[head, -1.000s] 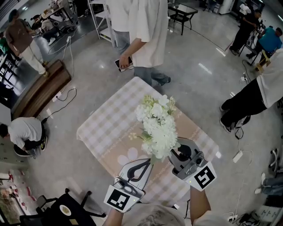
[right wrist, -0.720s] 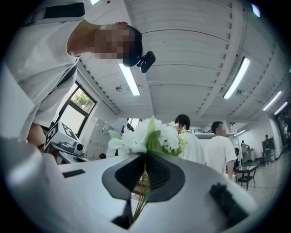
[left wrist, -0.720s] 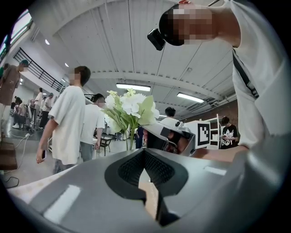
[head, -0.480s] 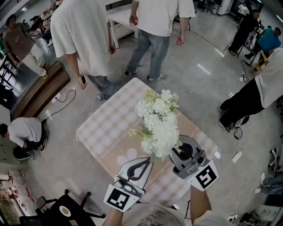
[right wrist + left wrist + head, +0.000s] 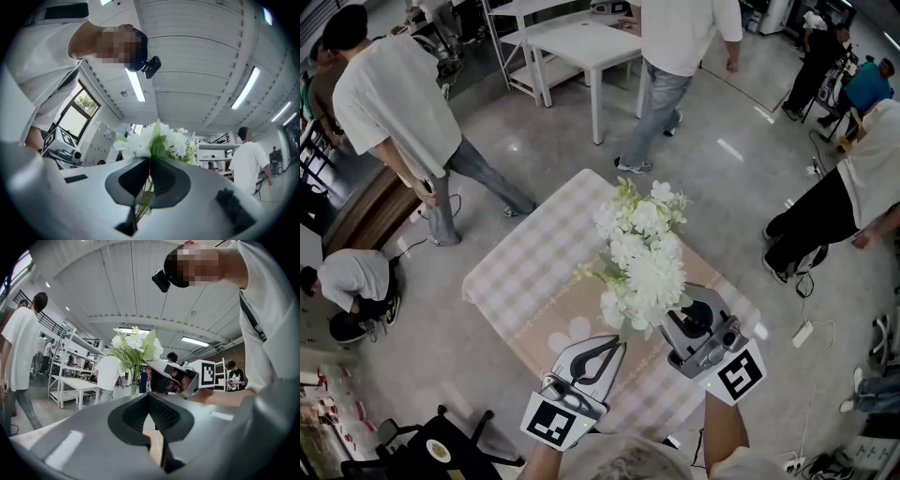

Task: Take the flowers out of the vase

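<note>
1. Flowers (image 5: 642, 262): white bunch, upright over the near part of the table (image 5: 520, 267).
2. Right gripper (image 5: 678, 317): we see its jaws clamped on the stems (image 5: 143, 198).
3. Left gripper (image 5: 618, 346): just left of the stems, jaws seemingly closed together, nothing between them.

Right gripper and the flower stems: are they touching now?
Touching. The right gripper view shows the right gripper shut on the green flower stems, which pass down through its closed jaws with no gap.
</note>
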`<state>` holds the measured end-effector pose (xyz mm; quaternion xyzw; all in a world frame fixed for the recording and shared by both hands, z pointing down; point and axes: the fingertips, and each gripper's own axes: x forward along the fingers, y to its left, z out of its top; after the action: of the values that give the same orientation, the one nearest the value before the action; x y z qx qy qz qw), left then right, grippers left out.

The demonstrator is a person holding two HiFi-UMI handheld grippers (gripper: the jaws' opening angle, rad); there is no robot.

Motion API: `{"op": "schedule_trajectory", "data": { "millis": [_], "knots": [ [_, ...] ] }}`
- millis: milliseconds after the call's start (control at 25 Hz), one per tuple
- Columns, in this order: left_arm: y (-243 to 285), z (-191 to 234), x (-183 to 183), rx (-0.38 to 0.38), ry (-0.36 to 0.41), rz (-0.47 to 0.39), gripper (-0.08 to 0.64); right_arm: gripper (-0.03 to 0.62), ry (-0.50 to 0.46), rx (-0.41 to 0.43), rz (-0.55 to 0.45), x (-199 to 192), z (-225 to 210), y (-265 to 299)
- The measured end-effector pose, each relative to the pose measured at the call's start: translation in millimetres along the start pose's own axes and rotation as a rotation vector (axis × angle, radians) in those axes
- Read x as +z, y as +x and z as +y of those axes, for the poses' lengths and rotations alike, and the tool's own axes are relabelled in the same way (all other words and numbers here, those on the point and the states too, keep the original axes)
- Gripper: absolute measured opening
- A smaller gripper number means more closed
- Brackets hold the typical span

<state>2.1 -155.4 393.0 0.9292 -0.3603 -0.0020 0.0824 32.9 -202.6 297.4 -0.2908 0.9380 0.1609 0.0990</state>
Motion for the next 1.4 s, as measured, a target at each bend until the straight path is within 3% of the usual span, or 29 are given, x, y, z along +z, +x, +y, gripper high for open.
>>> {"op": "schedule_trajectory", "data": {
  "millis": [760, 1400],
  "knots": [
    [0, 0, 12, -0.012, 0.005, -0.03, 0.009, 0.023, -0.041, 0.016, -0.03, 24, 2, 0],
    [-21, -17, 32, -0.026, 0.032, -0.067, 0.009, 0.023, -0.019, 0.043, 0.015, 32, 38, -29]
  ]
}}
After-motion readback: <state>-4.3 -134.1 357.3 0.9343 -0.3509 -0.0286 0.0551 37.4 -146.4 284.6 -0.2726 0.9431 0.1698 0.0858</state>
